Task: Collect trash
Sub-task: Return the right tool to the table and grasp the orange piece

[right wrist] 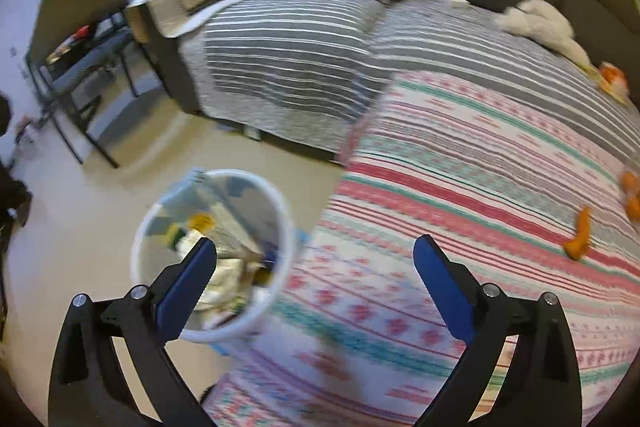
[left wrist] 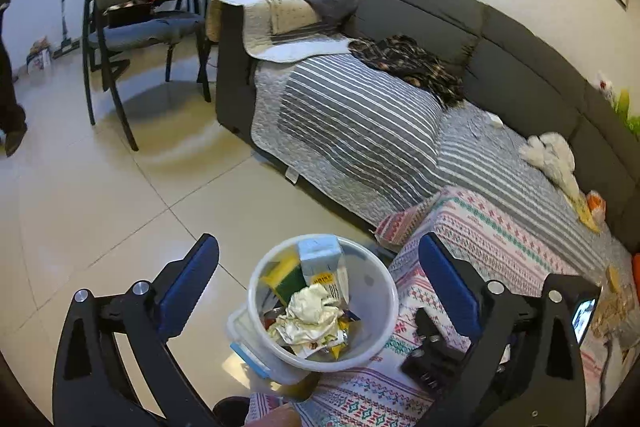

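A white plastic bin (left wrist: 374, 291) stands on the floor against a table covered with a patterned cloth (left wrist: 492, 239). It holds a blue carton (left wrist: 320, 259), a green and yellow sponge (left wrist: 286, 277) and crumpled wrappers (left wrist: 312, 315). My left gripper (left wrist: 318, 267) is open and empty above the bin. My right gripper (right wrist: 314, 255) is open and empty over the bin (right wrist: 276, 211) and the cloth edge (right wrist: 440, 187). Orange scraps (right wrist: 578, 235) lie on the cloth at the right. The right wrist view is blurred.
A grey sofa (left wrist: 500, 39) with a striped cover, clothes and a white soft toy (left wrist: 552, 155) runs behind the table. A chair (left wrist: 152, 7) stands at the left on the tiled floor (left wrist: 100, 207). A person's leg (left wrist: 10, 99) shows at the far left. The other gripper (left wrist: 436, 351) rests on the cloth.
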Action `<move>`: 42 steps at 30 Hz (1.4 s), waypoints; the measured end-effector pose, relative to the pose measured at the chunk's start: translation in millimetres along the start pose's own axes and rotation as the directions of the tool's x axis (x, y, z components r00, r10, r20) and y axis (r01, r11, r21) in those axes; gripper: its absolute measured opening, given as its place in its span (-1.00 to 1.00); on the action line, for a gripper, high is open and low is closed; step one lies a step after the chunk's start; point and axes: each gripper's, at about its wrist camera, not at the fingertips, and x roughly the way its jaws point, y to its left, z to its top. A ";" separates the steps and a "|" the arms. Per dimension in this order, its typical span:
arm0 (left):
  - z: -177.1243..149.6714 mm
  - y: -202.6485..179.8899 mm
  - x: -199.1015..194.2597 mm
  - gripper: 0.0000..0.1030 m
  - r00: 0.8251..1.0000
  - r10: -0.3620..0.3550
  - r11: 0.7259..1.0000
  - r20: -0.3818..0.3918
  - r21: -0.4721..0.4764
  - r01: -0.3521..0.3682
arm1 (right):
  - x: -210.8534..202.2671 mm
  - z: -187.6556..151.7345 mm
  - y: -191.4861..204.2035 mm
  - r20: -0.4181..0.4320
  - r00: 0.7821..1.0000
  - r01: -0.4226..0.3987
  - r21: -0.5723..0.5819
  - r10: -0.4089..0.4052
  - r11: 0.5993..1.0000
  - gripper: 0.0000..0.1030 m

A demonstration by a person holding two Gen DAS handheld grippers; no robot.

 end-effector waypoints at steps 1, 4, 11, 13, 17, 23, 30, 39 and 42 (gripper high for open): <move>-3.0 -7.8 1.1 0.86 1.000 -0.006 1.000 -0.006 0.018 0.006 | -0.2 -0.6 -10.4 -0.003 1.000 0.015 0.015 -0.015 1.000 0.86; -10.4 -27.8 4.1 0.86 1.000 -0.018 0.997 -0.026 0.069 0.020 | -0.3 -2.4 -43.2 -0.013 0.998 0.068 0.060 -0.067 0.996 0.86; -28.2 -69.2 12.8 0.86 0.997 -0.033 0.985 -0.066 0.166 0.044 | -0.8 -13.3 -125.5 -0.046 0.985 0.172 0.174 -0.166 0.970 0.86; -33.4 -79.5 15.6 0.86 0.997 -0.033 0.980 -0.077 0.191 0.047 | -0.5 -17.7 -152.6 -0.058 0.977 0.212 0.212 -0.204 0.954 0.86; -43.1 -100.6 20.7 0.86 0.995 -0.032 0.969 -0.093 0.242 0.054 | 1.4 -24.7 -200.2 -0.090 0.960 0.279 0.304 -0.264 0.911 0.86; -52.2 -121.5 27.8 0.86 0.994 -0.025 0.957 -0.106 0.284 0.054 | 6.4 -27.9 -256.8 -0.115 0.944 0.330 0.416 -0.311 0.848 0.86; -61.6 -133.8 35.6 0.86 0.993 -0.004 0.941 -0.121 0.336 0.045 | 26.9 -20.0 -270.8 -0.129 0.932 0.362 0.410 -0.340 0.837 0.80; -59.0 -126.5 36.4 0.84 0.990 -0.011 0.949 -0.138 0.312 0.054 | 39.8 -20.7 -265.8 -0.093 0.956 0.292 0.351 -0.278 0.890 -0.51; -55.5 -121.3 32.1 0.83 0.991 -0.020 0.953 -0.129 0.297 0.058 | 33.1 -24.0 -267.1 -0.087 0.963 0.269 0.363 -0.255 0.892 -0.53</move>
